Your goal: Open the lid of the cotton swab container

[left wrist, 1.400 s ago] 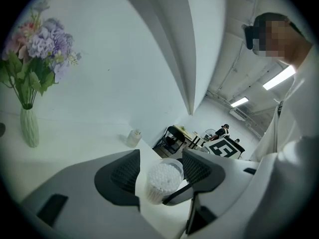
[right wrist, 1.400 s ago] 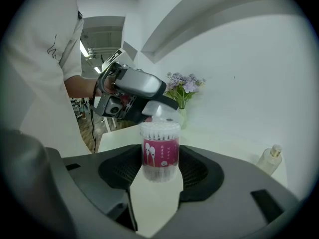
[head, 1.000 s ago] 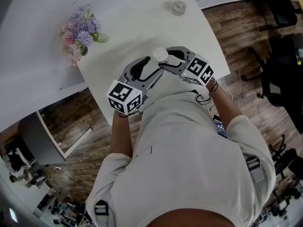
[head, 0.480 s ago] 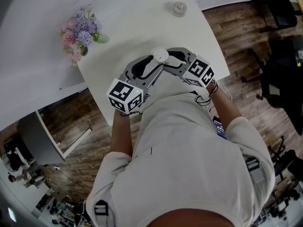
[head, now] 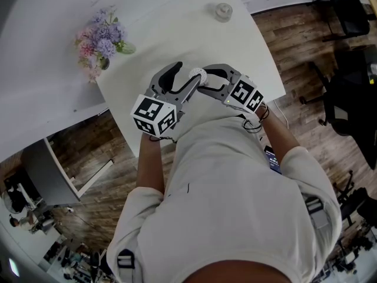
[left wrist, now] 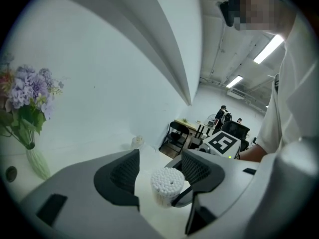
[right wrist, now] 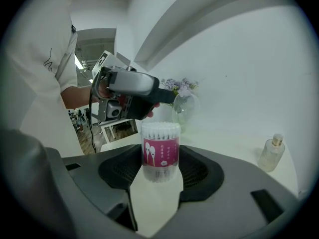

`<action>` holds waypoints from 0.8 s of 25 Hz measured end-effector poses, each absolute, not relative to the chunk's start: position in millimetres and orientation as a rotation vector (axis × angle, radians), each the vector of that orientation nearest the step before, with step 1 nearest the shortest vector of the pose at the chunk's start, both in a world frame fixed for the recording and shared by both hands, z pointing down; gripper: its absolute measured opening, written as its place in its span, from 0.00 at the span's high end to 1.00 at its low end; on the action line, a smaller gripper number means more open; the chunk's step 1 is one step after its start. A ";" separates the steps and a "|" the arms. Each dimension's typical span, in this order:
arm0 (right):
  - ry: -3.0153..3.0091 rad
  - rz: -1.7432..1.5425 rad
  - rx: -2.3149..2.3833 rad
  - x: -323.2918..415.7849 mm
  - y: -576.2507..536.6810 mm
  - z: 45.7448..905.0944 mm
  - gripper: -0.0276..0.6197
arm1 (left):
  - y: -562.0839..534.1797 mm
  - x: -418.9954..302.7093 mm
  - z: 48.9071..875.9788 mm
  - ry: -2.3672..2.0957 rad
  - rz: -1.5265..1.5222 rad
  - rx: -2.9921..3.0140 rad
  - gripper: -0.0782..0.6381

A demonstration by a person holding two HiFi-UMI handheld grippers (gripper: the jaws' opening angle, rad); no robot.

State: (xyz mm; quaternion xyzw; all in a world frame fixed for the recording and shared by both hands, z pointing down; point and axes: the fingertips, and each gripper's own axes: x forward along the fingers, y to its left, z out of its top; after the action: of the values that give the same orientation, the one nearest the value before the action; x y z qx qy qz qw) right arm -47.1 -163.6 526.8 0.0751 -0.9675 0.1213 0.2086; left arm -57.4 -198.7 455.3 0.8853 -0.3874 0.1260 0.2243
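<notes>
The cotton swab container (right wrist: 160, 151) is a clear tube with a pink label, standing upright on the white table (head: 165, 28). White swab tips show at its top (left wrist: 167, 181), and I see no separate lid. My right gripper (right wrist: 160, 167) is shut on its lower body, with a pad against each side. My left gripper (left wrist: 162, 172) has just been opening. Its jaws stand apart on either side of the container's top and do not touch it. In the head view the container (head: 197, 73) sits between the left gripper (head: 184, 77) and the right gripper (head: 204, 81).
A glass vase of purple and pink flowers (head: 100, 43) stands at the table's left. A small glass bottle (head: 222, 9) sits at the far right corner. The table's near edge lies just below my hands. Black office chairs (head: 347, 93) stand on the wood floor to the right.
The left gripper's jaws closed in at the container's top, then spread wide again, and it shifted slightly left and away. The top looked smooth white a second ago; now swab tips show.
</notes>
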 end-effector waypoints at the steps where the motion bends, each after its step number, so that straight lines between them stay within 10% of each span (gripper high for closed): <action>1: -2.694 0.330 0.199 -47.6 -161.6 527.1 0.60 | -200.1 -59.6 458.6 -1.071 0.353 2.434 0.52; 11: -2.729 0.314 0.058 -47.7 -144.2 523.1 0.60 | -211.4 -73.0 493.0 -0.985 0.164 2.245 0.51; 16: -2.715 0.315 -0.023 -44.8 -138.0 528.7 0.60 | -210.0 -70.9 503.8 -0.891 0.023 2.162 0.79; 20: -2.674 0.317 -0.045 -44.3 -140.2 545.4 0.60 | -210.6 -74.9 521.2 -0.897 -0.062 2.052 0.82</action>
State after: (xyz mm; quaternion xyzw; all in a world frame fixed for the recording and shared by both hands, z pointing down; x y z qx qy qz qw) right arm -44.3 -140.2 545.4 -0.0164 -0.9680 0.1147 0.2225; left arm -74.9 -210.6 521.2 0.8246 -0.3605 -0.0250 0.4353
